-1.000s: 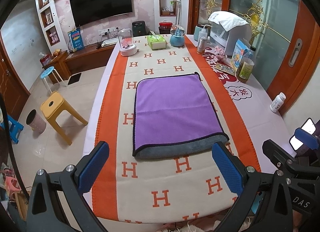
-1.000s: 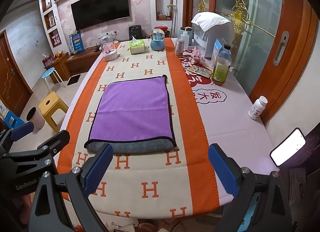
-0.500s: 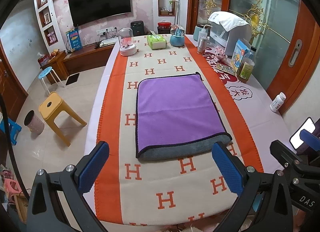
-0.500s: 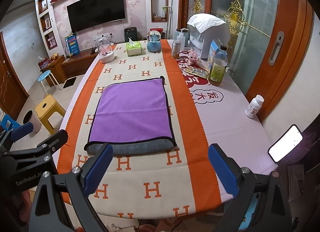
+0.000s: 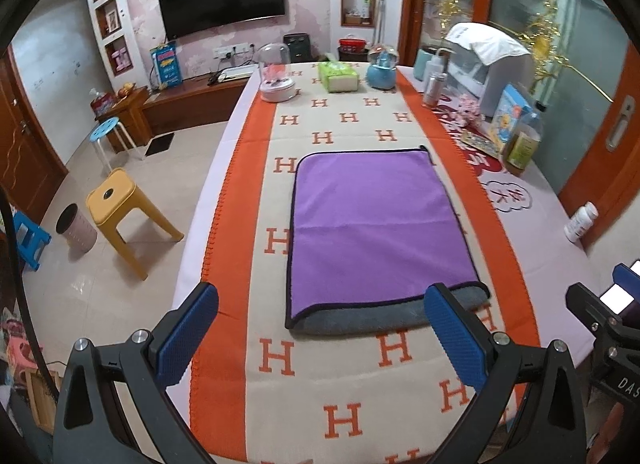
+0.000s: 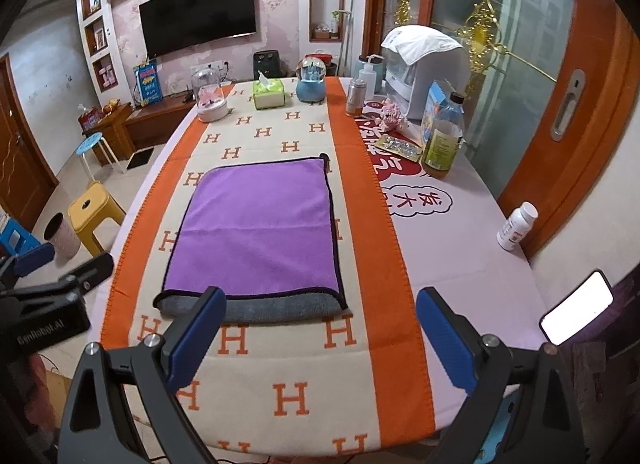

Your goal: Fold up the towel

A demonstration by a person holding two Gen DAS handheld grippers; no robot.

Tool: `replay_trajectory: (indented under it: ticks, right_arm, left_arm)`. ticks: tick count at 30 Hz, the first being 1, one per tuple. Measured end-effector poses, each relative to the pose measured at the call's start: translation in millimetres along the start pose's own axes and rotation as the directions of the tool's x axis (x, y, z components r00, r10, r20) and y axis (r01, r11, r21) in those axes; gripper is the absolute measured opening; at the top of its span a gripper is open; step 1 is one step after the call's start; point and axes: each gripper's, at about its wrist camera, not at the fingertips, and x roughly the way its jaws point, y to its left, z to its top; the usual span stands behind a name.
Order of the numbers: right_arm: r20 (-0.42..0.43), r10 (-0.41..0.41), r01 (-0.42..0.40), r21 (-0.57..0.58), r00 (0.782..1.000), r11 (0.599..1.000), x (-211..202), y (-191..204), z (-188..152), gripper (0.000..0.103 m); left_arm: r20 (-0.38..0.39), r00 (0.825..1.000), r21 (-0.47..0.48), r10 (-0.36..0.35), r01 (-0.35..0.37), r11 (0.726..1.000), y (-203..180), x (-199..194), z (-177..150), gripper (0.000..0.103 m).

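Note:
A purple towel [image 5: 376, 232] with a grey underside lies folded flat on the beige and orange H-patterned cloth [image 5: 320, 388]; it also shows in the right wrist view [image 6: 260, 228]. Its grey lower layer sticks out along the near edge. My left gripper [image 5: 320, 336] is open and empty, held above the table's near end, short of the towel. My right gripper [image 6: 316, 340] is open and empty, also above the near end, just short of the towel's near edge.
At the far end stand a glass dome [image 6: 210, 98], a tissue box [image 6: 269, 94] and a blue globe [image 6: 312, 82]. Along the right are bottles [image 6: 442, 140], a white appliance [image 6: 420, 68] and a pill bottle [image 6: 516, 226]. A yellow stool [image 5: 120, 212] stands left of the table.
Both grippers have drawn slightly back and up from the towel, so it looks a little farther. The towel has not moved. Both stay open.

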Motion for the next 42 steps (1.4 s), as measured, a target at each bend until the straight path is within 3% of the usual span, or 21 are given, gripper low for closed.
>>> replay_trajectory:
  ticks: [9, 15, 18, 22, 28, 34, 42]
  right_arm:
    - [-0.085, 0.007, -0.012, -0.059, 0.996, 0.998, 72, -24, 1, 0.087]
    - [-0.159, 0.080, -0.098, -0.113, 0.984, 0.989, 122, -32, -6, 0.078]
    - [-0.193, 0.118, -0.148, -0.147, 0.974, 0.978, 144, -31, -10, 0.072]
    - [-0.261, 0.189, -0.241, -0.181, 0.947, 0.954, 170, -30, -14, 0.067]
    - [-0.326, 0.250, -0.328, -0.211, 0.912, 0.921, 195, -26, -18, 0.061]
    - [-0.389, 0.308, -0.403, -0.193, 0.868, 0.895, 215, -29, -17, 0.051]
    - [-0.430, 0.344, -0.462, -0.206, 0.835, 0.863, 225, -26, -15, 0.041]
  left_arm:
    - [-0.114, 0.994, -0.003, 0.001, -0.001, 1.000, 21, 69, -6, 0.102]
    - [-0.187, 0.981, 0.088, -0.050, 0.067, 0.994, 22, 114, -27, 0.102]
    - [-0.250, 0.965, 0.100, -0.081, 0.109, 0.989, 23, 138, -36, 0.102]
    - [-0.305, 0.944, 0.083, -0.124, 0.156, 0.984, 28, 160, -40, 0.096]
    - [-0.336, 0.915, 0.062, -0.224, 0.258, 0.964, 36, 179, -38, 0.095]
    - [-0.378, 0.872, 0.035, -0.312, 0.350, 0.936, 43, 197, -34, 0.072]
    - [-0.409, 0.849, 0.089, -0.335, 0.403, 0.911, 32, 204, -34, 0.069]
